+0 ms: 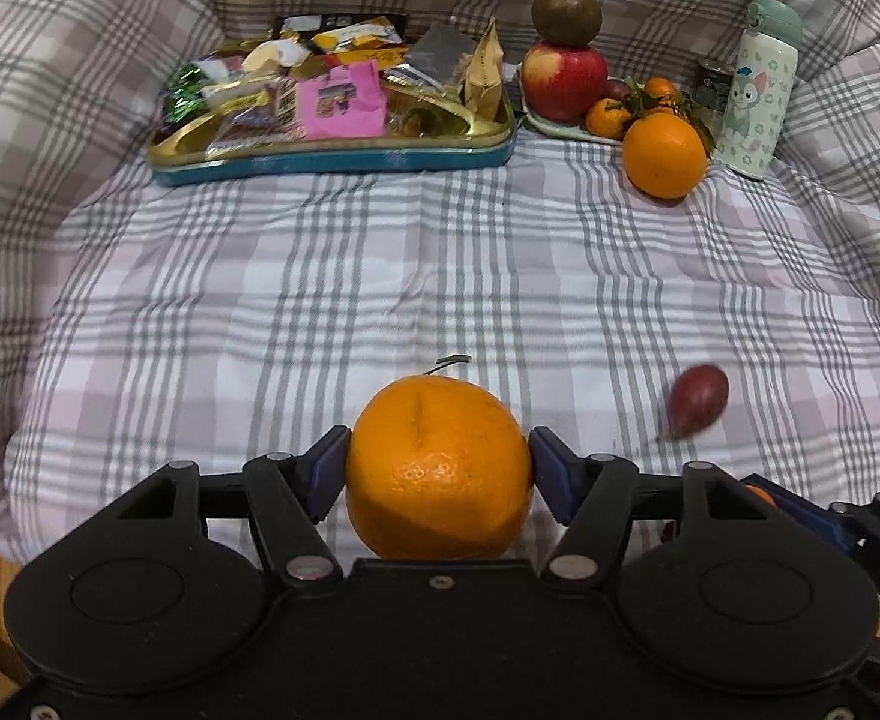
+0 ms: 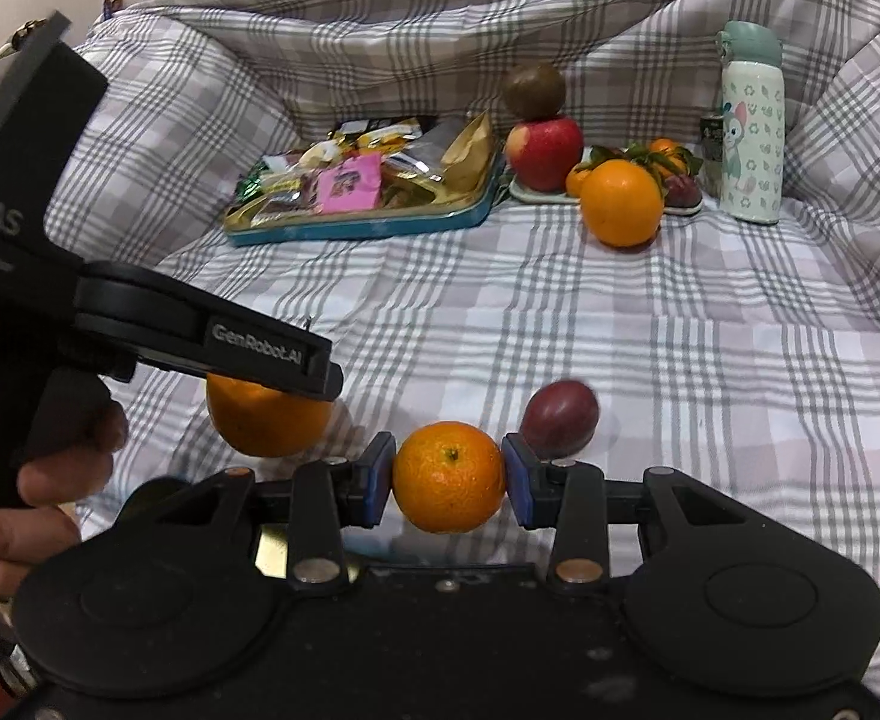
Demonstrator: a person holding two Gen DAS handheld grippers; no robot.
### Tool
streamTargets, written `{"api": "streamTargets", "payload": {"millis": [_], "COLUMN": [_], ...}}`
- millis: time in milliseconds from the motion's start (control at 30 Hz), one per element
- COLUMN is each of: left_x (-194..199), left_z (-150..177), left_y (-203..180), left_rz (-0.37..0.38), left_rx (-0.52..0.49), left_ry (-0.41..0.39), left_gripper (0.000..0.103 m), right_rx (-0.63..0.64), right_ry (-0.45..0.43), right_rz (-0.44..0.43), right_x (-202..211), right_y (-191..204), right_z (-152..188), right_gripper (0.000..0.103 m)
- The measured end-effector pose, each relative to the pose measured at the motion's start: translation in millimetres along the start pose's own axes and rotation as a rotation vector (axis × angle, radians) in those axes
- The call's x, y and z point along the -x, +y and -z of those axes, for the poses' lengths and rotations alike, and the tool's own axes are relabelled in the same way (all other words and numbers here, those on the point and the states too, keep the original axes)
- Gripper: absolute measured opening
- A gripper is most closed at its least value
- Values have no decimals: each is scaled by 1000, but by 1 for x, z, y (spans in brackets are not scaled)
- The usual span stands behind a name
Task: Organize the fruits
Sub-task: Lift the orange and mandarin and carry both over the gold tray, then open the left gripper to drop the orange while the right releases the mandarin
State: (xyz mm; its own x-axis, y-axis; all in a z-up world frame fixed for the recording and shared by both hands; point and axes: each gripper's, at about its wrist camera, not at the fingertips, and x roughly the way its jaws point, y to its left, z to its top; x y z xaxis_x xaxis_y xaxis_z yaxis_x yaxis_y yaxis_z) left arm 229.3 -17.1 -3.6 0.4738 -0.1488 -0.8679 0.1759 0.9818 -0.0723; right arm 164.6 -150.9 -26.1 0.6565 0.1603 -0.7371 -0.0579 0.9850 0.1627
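Plaid bedspread (image 1: 440,252), snack-filled tin (image 1: 332,153), fruit-piled plate (image 1: 560,127)

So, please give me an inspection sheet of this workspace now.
Surface: checked bedsheet, wrinkled.
Job's things: large orange and small mandarin gripped; loose orange beside fruit plate; apple with brown fruit on top; dark red fruit on sheet.
Clutter: snack tin, bottle.
Grippers: left gripper shut on large orange; right gripper shut on small mandarin.
Cables: nothing seen.
Surroundings: bedding bunched behind.
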Motion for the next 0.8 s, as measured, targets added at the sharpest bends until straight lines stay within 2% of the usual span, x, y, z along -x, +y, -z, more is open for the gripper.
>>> {"api": "streamTargets", "payload": {"millis": [467, 800], "left_x": [33, 24], "left_z": [57, 94], "left_y": [2, 3], "left_rz": [-17, -14], "left_rx": [-12, -25], "left_ry": [12, 76], "left_gripper": [66, 66], "right_rx": [-10, -35], "right_ry": [53, 111], "right_rz": [-23, -13], "right_x": [29, 39], "right_y": [11, 3], "right_z": [29, 56], "right_gripper": [41, 41]}}
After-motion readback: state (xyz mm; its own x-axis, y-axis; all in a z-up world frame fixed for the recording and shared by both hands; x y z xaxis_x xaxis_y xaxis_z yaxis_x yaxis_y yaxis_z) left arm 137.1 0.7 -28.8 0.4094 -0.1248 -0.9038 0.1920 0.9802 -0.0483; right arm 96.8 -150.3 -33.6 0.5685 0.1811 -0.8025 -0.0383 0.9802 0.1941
